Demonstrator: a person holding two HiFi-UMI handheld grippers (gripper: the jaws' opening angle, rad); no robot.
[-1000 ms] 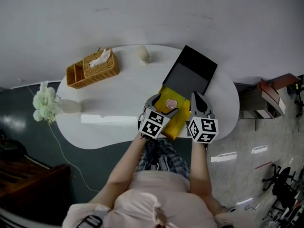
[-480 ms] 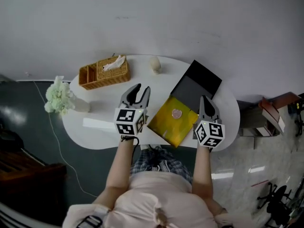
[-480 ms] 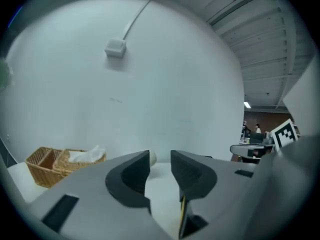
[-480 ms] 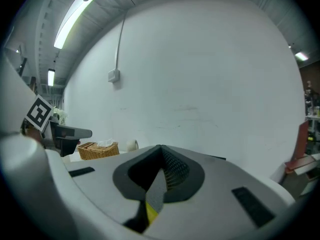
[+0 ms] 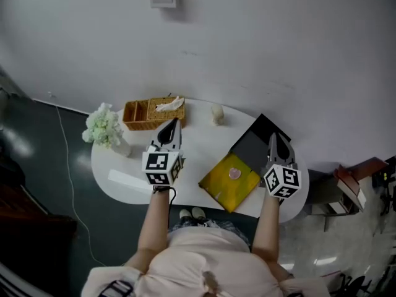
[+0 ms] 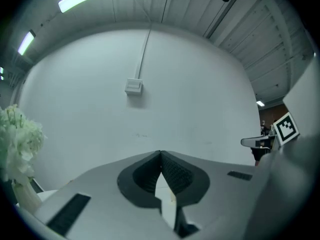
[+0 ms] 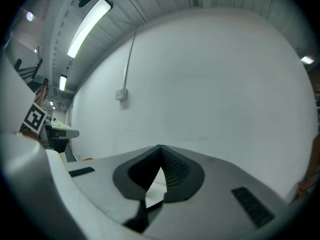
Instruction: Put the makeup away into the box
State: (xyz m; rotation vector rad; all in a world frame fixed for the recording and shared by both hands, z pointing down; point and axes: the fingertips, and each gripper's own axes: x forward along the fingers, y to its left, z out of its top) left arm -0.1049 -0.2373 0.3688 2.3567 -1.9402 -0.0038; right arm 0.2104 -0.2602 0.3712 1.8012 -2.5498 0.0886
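A small pink makeup piece [image 5: 234,174] is seen lying on top of a flat yellow thing [image 5: 223,189], near the front edge of the white worktop [image 5: 195,147]. It is not held by anything. Just behind the yellow thing a black box [image 5: 255,146] is set, with its grey inside showing. The right gripper [image 5: 273,137] is held up over the black box, and its fingers are pressed together with nothing between them. The left gripper [image 5: 171,125] is held up well to the left of the makeup. Its fingers have just been closed tight, and nothing is caught between them. Behind it a woven basket [image 5: 148,112] with something white in it is seen. White flowers [image 5: 102,126] are stood beside the basket on the left. A small pale thing [image 5: 216,112] is stood near the back edge.
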